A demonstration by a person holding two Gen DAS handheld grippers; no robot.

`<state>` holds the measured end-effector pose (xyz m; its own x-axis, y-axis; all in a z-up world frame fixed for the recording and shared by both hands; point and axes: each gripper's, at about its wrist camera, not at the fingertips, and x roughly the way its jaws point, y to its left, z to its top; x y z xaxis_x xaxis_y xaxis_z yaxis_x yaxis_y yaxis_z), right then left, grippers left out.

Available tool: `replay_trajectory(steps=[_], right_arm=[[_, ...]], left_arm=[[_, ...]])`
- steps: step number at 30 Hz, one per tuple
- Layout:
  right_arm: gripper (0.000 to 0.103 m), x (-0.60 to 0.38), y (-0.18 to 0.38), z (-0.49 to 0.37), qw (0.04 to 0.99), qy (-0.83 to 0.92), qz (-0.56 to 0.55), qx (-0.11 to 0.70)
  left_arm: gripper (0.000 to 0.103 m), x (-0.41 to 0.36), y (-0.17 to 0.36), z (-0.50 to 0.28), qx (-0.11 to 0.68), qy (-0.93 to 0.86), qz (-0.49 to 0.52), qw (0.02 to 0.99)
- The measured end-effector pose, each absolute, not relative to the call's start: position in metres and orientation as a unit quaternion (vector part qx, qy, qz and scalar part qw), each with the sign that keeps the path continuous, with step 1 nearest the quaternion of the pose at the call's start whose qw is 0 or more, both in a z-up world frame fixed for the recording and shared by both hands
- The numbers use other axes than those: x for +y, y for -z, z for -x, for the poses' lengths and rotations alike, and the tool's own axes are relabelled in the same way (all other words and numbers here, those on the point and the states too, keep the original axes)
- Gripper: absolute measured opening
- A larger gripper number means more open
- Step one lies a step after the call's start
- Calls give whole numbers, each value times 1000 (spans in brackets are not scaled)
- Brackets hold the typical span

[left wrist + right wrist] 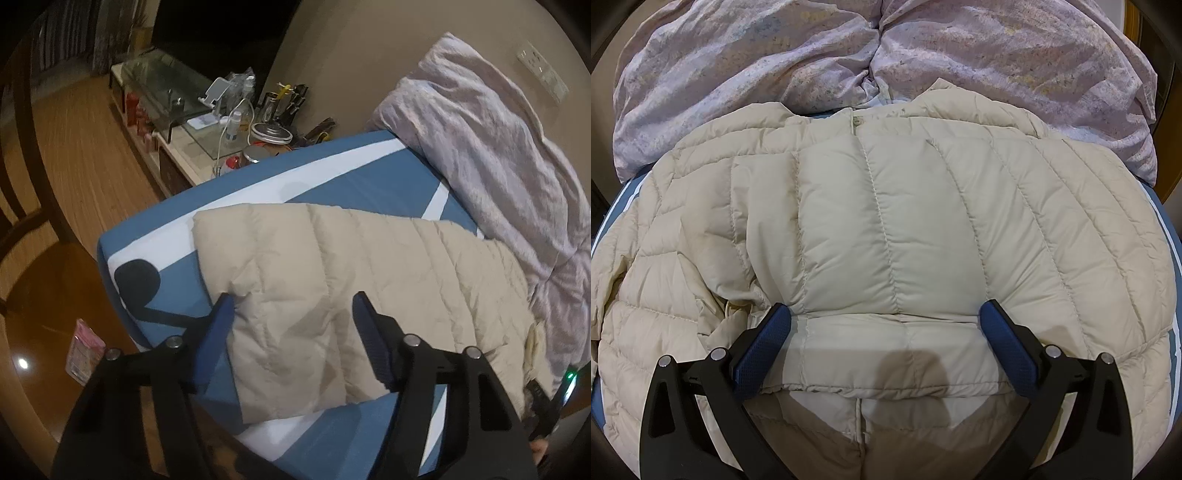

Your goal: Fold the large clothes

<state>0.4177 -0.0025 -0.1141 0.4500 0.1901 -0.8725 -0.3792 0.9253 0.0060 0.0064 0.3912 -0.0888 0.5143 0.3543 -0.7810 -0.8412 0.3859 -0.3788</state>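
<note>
No legible text, label or brand on anything in either view.

Your puffer jacket [923, 229] is plain beige with stitched quilting lines. The sheet [354, 184] under it is mid-blue with broad white stripes and a black blob-and-line print near its corner. The duvet [997, 55] behind is pale lilac with a faint mottled print. Your finger pads [1008, 347] are dark blue and textured on black frames. The floor [85, 162] is orange-brown wood planking.

Dim indoor light (fisheye-warped, vignetted edges)
</note>
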Motion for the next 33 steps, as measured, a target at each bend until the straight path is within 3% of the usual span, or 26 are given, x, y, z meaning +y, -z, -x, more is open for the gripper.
replay_trajectory(steps=[19, 27, 29, 33], right_arm=[[102, -3, 114, -417, 846, -169, 95, 496], [102, -3, 114, -417, 846, -169, 94, 497], [102, -3, 114, -417, 845, -169, 94, 498], [102, -4, 113, -416, 842, -170, 94, 504]], left_arm=[[62, 391, 90, -9, 311, -413, 393, 760], [26, 392, 92, -12, 308, -438, 389, 750], [13, 394, 93, -13, 304, -428, 404, 750], [6, 396, 87, -22, 308, -423, 405, 750]])
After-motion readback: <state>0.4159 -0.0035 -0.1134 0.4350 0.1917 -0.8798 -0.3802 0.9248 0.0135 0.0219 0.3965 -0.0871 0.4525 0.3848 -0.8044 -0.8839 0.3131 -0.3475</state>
